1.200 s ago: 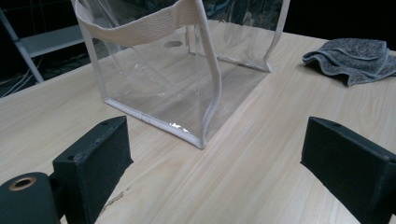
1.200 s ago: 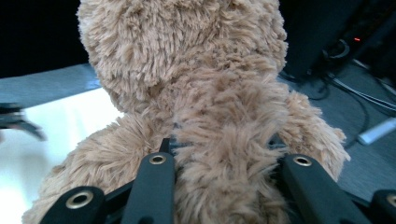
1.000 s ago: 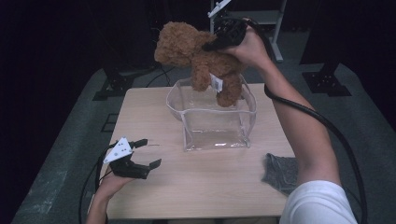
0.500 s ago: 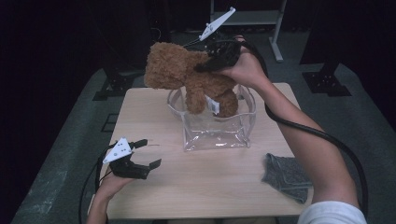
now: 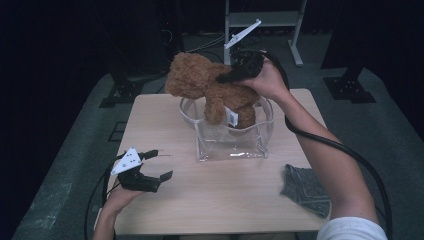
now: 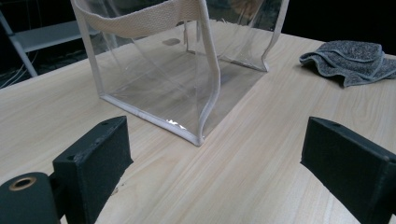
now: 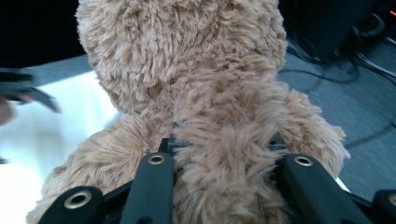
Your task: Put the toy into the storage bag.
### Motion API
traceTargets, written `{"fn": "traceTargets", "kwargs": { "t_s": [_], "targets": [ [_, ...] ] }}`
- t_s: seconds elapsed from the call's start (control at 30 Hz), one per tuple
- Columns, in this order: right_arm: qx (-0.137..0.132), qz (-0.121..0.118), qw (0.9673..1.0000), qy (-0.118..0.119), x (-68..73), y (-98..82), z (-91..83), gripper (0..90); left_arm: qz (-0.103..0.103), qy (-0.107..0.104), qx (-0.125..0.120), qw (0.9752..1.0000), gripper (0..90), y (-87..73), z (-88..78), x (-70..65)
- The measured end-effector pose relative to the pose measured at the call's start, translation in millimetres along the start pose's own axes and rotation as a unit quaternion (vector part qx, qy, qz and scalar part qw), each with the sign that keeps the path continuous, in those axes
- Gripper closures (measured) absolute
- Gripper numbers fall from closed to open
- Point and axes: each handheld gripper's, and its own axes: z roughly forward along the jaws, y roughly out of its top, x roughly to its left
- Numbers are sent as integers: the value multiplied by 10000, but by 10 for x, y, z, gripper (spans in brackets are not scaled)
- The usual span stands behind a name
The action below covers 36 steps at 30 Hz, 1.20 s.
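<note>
A fluffy brown teddy bear [image 5: 212, 90] hangs tilted, head toward ten o'clock, legs dipping into the open top of a clear plastic bag [image 5: 232, 142] standing upright mid-table.

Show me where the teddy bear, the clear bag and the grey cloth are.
teddy bear [image 5: 197, 80]: high view, on its head.
clear bag [image 5: 230, 145]: high view, on its near wall.
grey cloth [image 5: 306, 186]: high view, on the middle of the folded cloth.

left gripper [image 5: 152, 165] lower left, jaws wide apart, parked | right gripper [image 5: 231, 76] top centre, clamped tight, arm stretched out
</note>
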Motion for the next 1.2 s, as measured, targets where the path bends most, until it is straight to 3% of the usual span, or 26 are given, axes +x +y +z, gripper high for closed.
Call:
{"fn": "traceTargets", "kwargs": {
  "t_s": [0.13,0.3,0.47,0.63,0.87,1.03,1.1,1.13,1.2],
  "targets": [
    [-8,133,9997,-187,-137,-83,47,660,-17,-6,-15,10000,70,-2,-2,4],
    [-55,124,9982,-585,-182,-130,9,660,32,-40,-7,10000,71,12,-1,-11],
    [-75,73,9980,-623,-163,-200,-3,660,23,-82,6,10000,71,14,11,-28],
    [55,-156,9985,-521,-16,-300,99,659,10,-76,-6,10000,70,15,0,-19],
    [248,-194,9994,-172,107,-484,271,654,-45,-49,-83,9999,71,16,-24,-13],
    [292,216,9993,61,26,-647,309,645,-38,-65,-61,10000,70,14,-32,-6],
    [329,260,9991,96,-4,-679,315,641,-35,-64,-63,10000,71,13,-28,-4],
    [467,401,9981,72,-34,-739,335,638,-38,-63,-47,10000,71,12,-23,-6],
    [642,441,9969,42,-62,-803,370,636,-49,-72,-49,9999,71,12,-20,-11]
  ]
}}
